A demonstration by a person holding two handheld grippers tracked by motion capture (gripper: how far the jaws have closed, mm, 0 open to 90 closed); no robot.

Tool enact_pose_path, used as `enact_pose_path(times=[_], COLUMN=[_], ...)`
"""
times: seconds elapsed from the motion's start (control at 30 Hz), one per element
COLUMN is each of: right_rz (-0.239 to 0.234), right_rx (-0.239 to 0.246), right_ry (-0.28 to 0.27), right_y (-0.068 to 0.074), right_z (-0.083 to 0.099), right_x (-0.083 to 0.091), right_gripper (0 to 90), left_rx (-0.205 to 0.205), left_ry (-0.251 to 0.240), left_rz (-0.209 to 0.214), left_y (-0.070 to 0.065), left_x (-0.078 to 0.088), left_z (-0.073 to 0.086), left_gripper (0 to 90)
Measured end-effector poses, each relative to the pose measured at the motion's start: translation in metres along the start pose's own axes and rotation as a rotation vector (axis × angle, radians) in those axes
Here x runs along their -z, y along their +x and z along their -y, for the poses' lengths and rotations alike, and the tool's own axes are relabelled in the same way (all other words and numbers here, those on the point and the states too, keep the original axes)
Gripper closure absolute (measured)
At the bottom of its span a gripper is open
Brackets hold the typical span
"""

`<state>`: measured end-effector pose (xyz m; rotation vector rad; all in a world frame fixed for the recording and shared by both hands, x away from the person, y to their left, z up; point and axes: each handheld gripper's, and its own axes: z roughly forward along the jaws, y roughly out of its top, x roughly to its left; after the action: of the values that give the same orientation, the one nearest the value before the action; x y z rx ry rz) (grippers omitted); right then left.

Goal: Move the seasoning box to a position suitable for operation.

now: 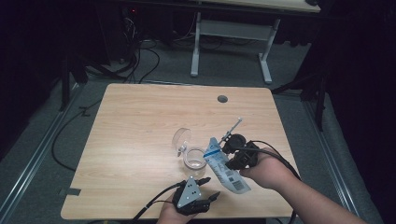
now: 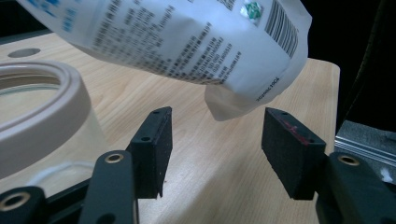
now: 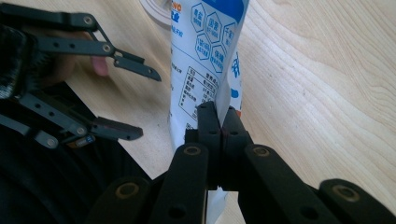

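A white pouch [image 1: 224, 171] with blue print and barcodes hangs tilted over the front middle of the wooden table [image 1: 140, 121]. My right gripper [image 1: 232, 163] is shut on the pouch's edge [image 3: 205, 70], its jaws pressed together on the film. Just left of the pouch stands a clear glass jar [image 1: 195, 159] with a pale rim [image 2: 42, 116] and its clear lid [image 1: 181, 138] swung open. My left gripper [image 1: 212, 186] sits near the front edge, below the jar. It is open [image 2: 215, 140] with nothing between its pads, and the pouch's lower corner [image 2: 233, 100] hangs just beyond them.
A round grommet hole [image 1: 222, 99] lies near the table's far edge. Behind the table a white desk frame [image 1: 231, 42] stands on grey floor, with black cables [image 1: 140, 60] trailing at the left. The right gripper view shows the left gripper [image 3: 135, 100] close beside the pouch.
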<state>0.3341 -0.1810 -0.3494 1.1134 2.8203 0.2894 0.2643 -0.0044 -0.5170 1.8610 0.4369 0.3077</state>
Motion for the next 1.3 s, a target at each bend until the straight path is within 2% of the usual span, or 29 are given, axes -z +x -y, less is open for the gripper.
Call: enact_pose_path(times=[0.17, 0.47, 0.53, 0.6, 0.77, 0.87, 1.13, 1.23, 1.3], right_rz=[0.002, -0.006, -0.011, -0.011, -0.019, -0.019, -0.018, -0.018, -0.017], right_rx=[-0.006, 0.008, 0.006, 0.008, 0.007, 0.012, 0.000, 0.003, 0.002], right_ry=[-0.006, -0.015, -0.019, -0.022, -0.023, -0.030, -0.036, -0.036, -0.035], right_y=[0.003, 0.010, 0.011, 0.012, 0.013, 0.013, 0.012, 0.011, 0.012], right_z=[-0.003, -0.007, -0.009, -0.010, -0.011, -0.011, -0.008, -0.008, -0.008], right_x=[0.003, 0.006, 0.006, 0.007, 0.007, 0.007, 0.007, 0.007, 0.006], right_gripper=[90.0, 90.0, 90.0, 90.0, 90.0, 90.0, 89.9, 89.9, 89.8], left_rx=[0.007, -0.022, -0.032, -0.024, -0.036, -0.050, -0.050, -0.049, -0.039], left_ry=[0.003, 0.026, 0.036, 0.035, 0.051, 0.062, 0.064, 0.068, 0.067], left_rz=[0.010, 0.006, -0.007, -0.003, -0.014, -0.034, -0.072, -0.097, -0.095], left_y=[-0.001, -0.006, -0.007, -0.008, -0.010, -0.013, -0.017, -0.019, -0.020], left_x=[-0.005, -0.022, -0.026, -0.029, -0.036, -0.039, -0.039, -0.037, -0.035], left_z=[0.000, -0.004, -0.004, -0.004, -0.006, -0.006, -0.007, -0.007, -0.008], left_gripper=[40.4, 36.3, 35.1, 34.6, 34.0, 34.1, 44.9, 51.0, 55.9])
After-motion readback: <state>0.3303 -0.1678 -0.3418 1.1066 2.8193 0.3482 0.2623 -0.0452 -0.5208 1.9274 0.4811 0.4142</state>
